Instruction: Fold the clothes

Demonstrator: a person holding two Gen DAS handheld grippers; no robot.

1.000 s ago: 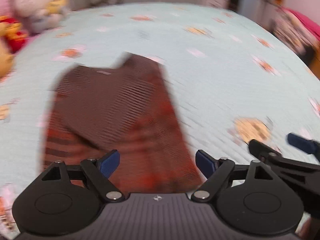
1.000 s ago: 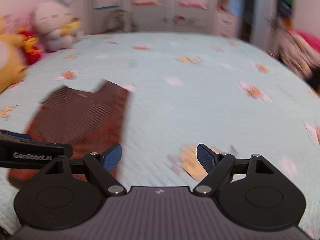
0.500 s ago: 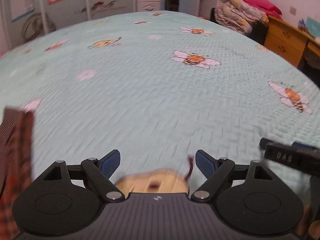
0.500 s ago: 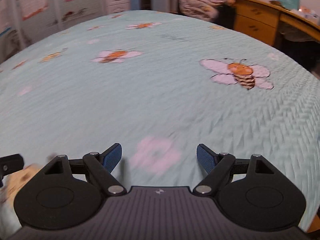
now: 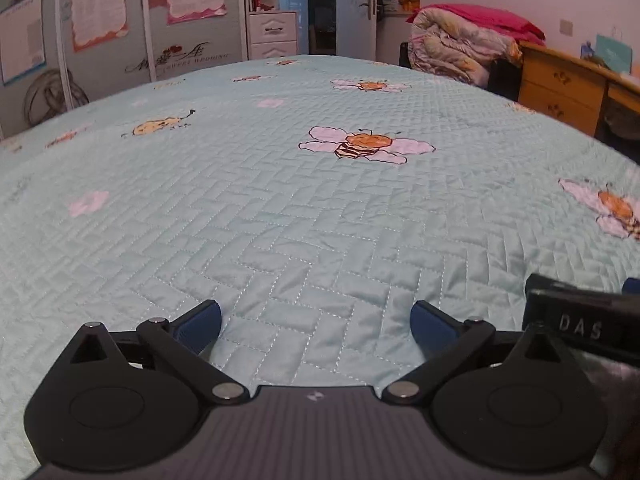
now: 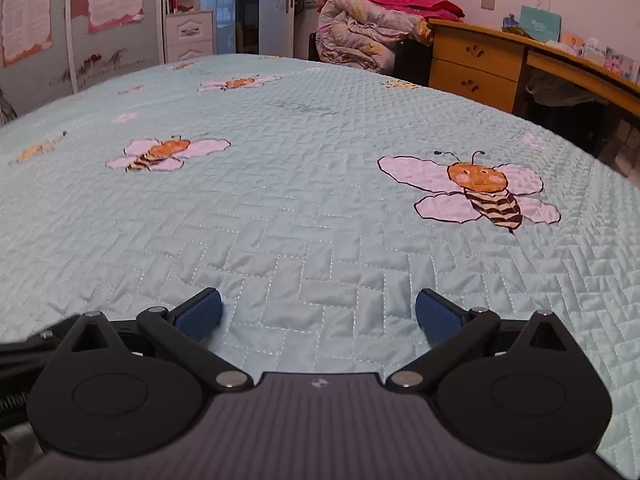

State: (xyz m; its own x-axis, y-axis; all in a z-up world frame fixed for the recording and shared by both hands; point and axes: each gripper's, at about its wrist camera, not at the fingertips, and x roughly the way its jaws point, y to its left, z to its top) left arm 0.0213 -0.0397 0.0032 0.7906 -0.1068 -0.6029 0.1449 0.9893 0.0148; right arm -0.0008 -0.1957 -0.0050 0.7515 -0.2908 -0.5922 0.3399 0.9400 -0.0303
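Left gripper (image 5: 316, 322) jaws spread wide, blue ribbed pads, nothing between, right gripper (image 6: 318, 316) likewise wide and unloaded, both low over quilted herringbone-stitched mint bedspread (image 6: 304, 216) with bee prints, no clothes in either view, rolled duvet (image 6: 372, 32) upper centre, wooden desk (image 6: 480, 60) upper right.

A pile of bedding (image 6: 376, 28) lies behind the bed (image 6: 320, 208), left of the desk (image 6: 500, 64), right of the door (image 6: 280, 4).

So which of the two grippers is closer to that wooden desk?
Right. The wooden desk lies ahead-right of the right gripper; the left gripper sits farther left.
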